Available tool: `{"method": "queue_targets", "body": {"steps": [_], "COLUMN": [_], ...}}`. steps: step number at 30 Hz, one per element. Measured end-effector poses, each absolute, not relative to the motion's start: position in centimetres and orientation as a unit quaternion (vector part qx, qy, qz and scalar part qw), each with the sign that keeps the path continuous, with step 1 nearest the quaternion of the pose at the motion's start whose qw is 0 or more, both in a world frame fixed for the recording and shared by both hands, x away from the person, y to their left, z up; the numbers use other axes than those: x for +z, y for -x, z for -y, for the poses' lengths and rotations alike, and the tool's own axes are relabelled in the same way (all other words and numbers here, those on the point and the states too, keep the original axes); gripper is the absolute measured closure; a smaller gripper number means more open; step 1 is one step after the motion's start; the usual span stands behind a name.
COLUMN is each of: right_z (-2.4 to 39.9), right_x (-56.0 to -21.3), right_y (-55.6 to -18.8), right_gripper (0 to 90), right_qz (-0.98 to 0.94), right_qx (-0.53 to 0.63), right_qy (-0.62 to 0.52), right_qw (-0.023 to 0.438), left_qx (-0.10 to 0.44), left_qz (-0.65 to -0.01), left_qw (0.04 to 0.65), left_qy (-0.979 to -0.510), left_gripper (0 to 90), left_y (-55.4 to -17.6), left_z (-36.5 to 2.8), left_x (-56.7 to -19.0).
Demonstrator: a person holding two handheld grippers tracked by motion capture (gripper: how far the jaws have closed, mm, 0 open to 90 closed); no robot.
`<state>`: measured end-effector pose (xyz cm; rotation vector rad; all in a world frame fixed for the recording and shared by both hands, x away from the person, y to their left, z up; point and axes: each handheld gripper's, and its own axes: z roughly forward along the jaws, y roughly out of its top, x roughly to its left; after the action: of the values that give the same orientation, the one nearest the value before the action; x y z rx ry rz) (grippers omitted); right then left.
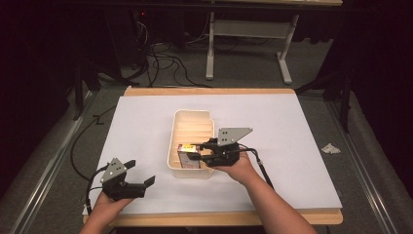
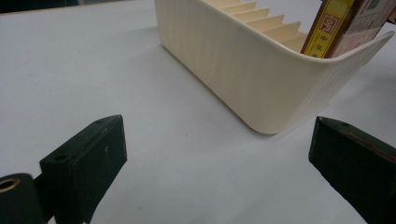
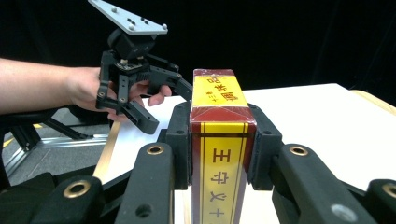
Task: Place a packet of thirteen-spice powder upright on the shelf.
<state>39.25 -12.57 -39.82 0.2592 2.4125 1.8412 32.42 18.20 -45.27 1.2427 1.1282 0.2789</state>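
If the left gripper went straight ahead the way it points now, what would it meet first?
Probably the near corner of the cream tray. The left gripper has open jaws over bare white table cover, and that rounded corner lies just ahead; depth is unclear.

- The surface (image 1: 292, 146) is covered by a white sheet, with a wooden edge showing at twelve and six o'clock.
- A cream tray (image 1: 192, 122) with ribbed slots stands near the centre.
- A red and yellow box (image 1: 188, 157) sits at the tray's six o'clock end.
- The right tongs (image 1: 196, 151) are clamped on the box, reaching in from three o'clock.
- The left tongs (image 1: 141, 173) hang over the sheet at about eight o'clock, jaws apart, well apart from the tray.
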Motion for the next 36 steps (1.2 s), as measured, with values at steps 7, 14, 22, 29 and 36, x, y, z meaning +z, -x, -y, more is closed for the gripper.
{"method": "queue_targets", "body": {"steps": [7, 14, 22, 29, 36], "right_z": [12.0, 11.8, 11.7, 11.5, 11.4], "right_x": [-40.6, -41.3, -41.8, -42.2, -42.5], "right_y": [-39.1, -39.0, -38.9, -39.0, -38.9], "right_gripper": [68.7, 68.7, 68.7, 68.6, 68.6], "right_qz": [-0.799, -0.804, -0.808, -0.811, -0.814], "right_qx": [0.592, 0.584, 0.578, 0.573, 0.569], "right_qy": [-0.086, -0.09, -0.094, -0.095, -0.095], "right_qw": [0.058, 0.061, 0.063, 0.064, 0.068], "left_qx": [0.122, 0.124, 0.124, 0.124, 0.123], "left_qz": [-0.498, -0.496, -0.496, -0.494, -0.494], "left_qw": [0.661, 0.663, 0.66, 0.663, 0.662], "left_qy": [-0.548, -0.547, -0.551, -0.548, -0.55], "left_gripper": [4.7, 4.8, 4.8, 4.8, 4.8], "left_y": [-32.3, -32.3, -32.3, -32.3, -32.3], "left_z": [-18.2, -18.3, -18.1, -18.3, -18.2], "left_x": [-45.1, -45.1, -45.2, -45.1, -45.1]}}
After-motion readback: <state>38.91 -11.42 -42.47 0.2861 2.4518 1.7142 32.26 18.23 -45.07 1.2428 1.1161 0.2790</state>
